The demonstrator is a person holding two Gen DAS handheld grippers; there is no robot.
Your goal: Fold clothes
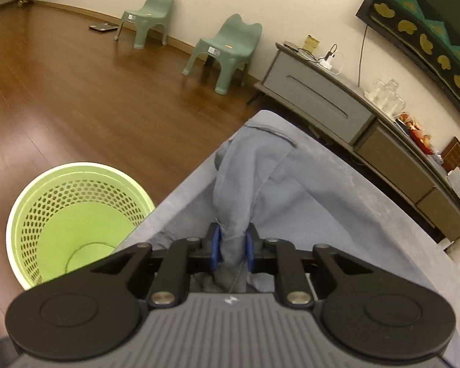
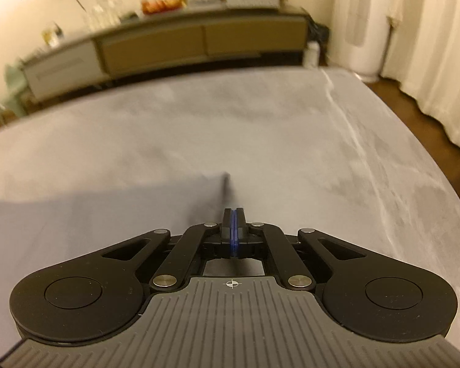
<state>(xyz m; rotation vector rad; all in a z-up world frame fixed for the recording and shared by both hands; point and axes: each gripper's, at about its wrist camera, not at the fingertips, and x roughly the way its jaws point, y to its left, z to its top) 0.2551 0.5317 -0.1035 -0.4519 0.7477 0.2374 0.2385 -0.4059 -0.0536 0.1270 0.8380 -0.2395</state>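
A grey-blue garment (image 1: pixel 260 178) lies bunched along the left edge of the grey padded surface (image 1: pixel 368 202). My left gripper (image 1: pixel 233 250) is shut on a fold of this garment, the cloth pinched between its blue pads. In the right wrist view, my right gripper (image 2: pixel 233 214) has its jaws pressed together just above the grey surface (image 2: pixel 291 122). A blurred stretch of the garment (image 2: pixel 107 208) spreads to its left, with a dark crease running up to the fingertips. Whether cloth is pinched there, I cannot tell.
A green perforated basket (image 1: pixel 76 214) stands on the wooden floor (image 1: pixel 76 92) left of the surface. Two green stools (image 1: pixel 227 52) stand by the wall. A long low cabinet (image 1: pixel 368 128) runs behind the surface; it also shows in the right wrist view (image 2: pixel 199 40). A white appliance (image 2: pixel 365 24) stands at the right.
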